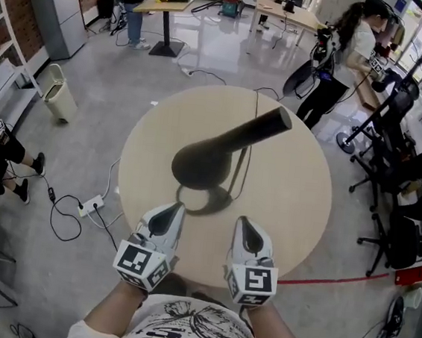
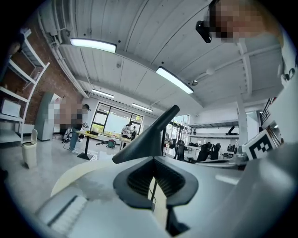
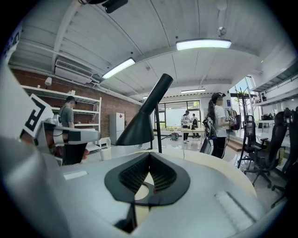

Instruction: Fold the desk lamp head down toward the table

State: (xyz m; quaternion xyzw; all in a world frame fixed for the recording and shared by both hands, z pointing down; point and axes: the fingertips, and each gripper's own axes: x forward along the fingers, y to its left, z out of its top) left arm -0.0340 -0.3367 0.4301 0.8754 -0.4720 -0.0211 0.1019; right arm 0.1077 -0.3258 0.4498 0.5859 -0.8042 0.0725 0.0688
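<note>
A black desk lamp stands in the middle of the round beige table. Its cone-shaped head hangs over the round base, and its tube slants up to the right. A thin stem rises beside it. My left gripper and right gripper lie side by side near the table's front edge, short of the base, both shut with nothing between the jaws. The lamp head looms just beyond the left gripper, and in the right gripper view the lamp head is beyond the right gripper.
The lamp's cable runs over the table's far edge. A power strip and wires lie on the floor at left, near a white bin. Office chairs stand at right. A person stands behind the table.
</note>
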